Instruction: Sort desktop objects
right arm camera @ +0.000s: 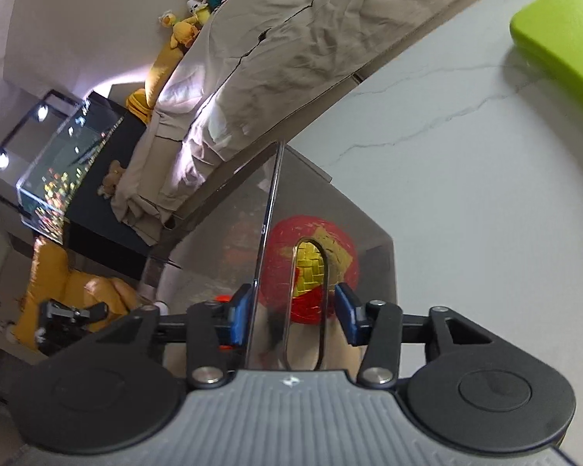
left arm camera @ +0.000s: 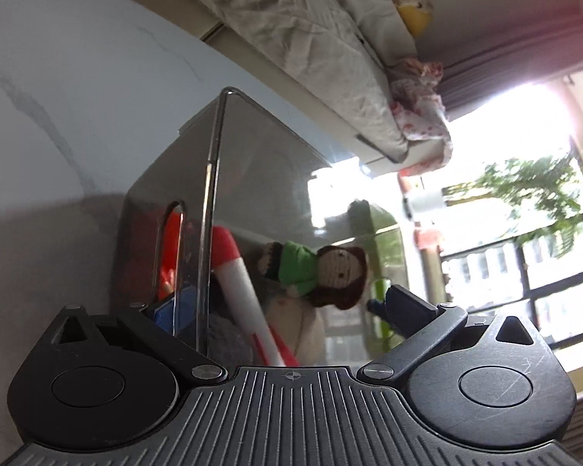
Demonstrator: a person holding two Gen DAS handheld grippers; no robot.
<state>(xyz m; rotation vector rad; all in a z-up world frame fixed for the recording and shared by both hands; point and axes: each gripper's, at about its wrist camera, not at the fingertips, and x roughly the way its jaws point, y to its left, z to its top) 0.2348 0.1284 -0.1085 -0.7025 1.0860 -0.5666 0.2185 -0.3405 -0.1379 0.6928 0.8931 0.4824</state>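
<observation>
Both grippers straddle walls of one smoky transparent plastic storage box (left arm camera: 260,178) with slotted handle cutouts. Nearest in the left wrist view, the left gripper (left arm camera: 287,310) stands wide open, one blue-padded finger (left arm camera: 171,310) on the outer side of the box's edge wall and the other well off to the far side; whether either pad touches the plastic I cannot tell. In the right wrist view the right gripper (right arm camera: 291,314) is part open, its blue pads (right arm camera: 239,316) set either side of the handle slot, again with contact unclear.

Inside the box, just beyond the left fingers, lie a red-and-white striped stick (left arm camera: 241,291) and a small crocheted doll with brown hair and a green top (left arm camera: 318,272), lying on its side. Through the right-hand wall shows a red and yellow woven ball (right arm camera: 311,260).

Farther out, the box rests on a white marble-veined tabletop (right arm camera: 466,178), where a lime-green flat object (right arm camera: 563,27) lies well apart. Beyond is a bed with crumpled beige bedding (right arm camera: 283,39).
</observation>
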